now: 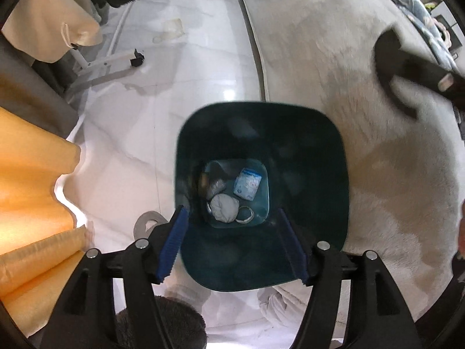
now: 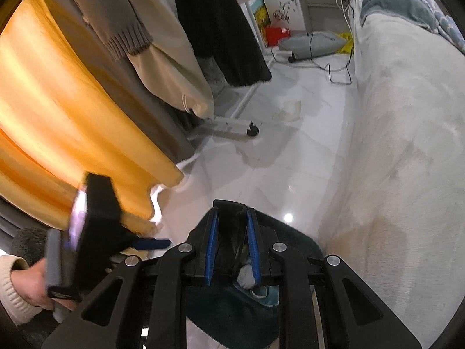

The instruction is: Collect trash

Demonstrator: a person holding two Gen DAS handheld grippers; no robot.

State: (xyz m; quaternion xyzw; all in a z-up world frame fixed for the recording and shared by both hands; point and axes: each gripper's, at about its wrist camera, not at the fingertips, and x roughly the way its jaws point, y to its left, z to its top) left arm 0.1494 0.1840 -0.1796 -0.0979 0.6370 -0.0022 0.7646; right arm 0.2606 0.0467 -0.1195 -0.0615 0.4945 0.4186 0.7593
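A dark teal trash bin (image 1: 308, 157) stands on the white floor against a pale bed. At its bottom lie a crumpled grey wad (image 1: 223, 208), a white-blue packet (image 1: 247, 185) and other scraps. My left gripper (image 1: 232, 221) hangs open and empty right above the bin's mouth. My right gripper (image 2: 231, 218) is half open with nothing between its pads, above the bin's rim (image 2: 308, 241); it also shows blurred in the left wrist view (image 1: 407, 72). A flat pale scrap (image 2: 287, 110) lies on the floor further off, and it shows in the left wrist view (image 1: 171, 30).
An orange curtain (image 2: 72, 116) hangs at the left. A clothes rack with a wheeled base (image 2: 232, 125) holds coats. The bed (image 2: 407, 145) fills the right. Cables (image 2: 334, 69) trail on the far floor. The left gripper's body (image 2: 98, 224) sits close at the left.
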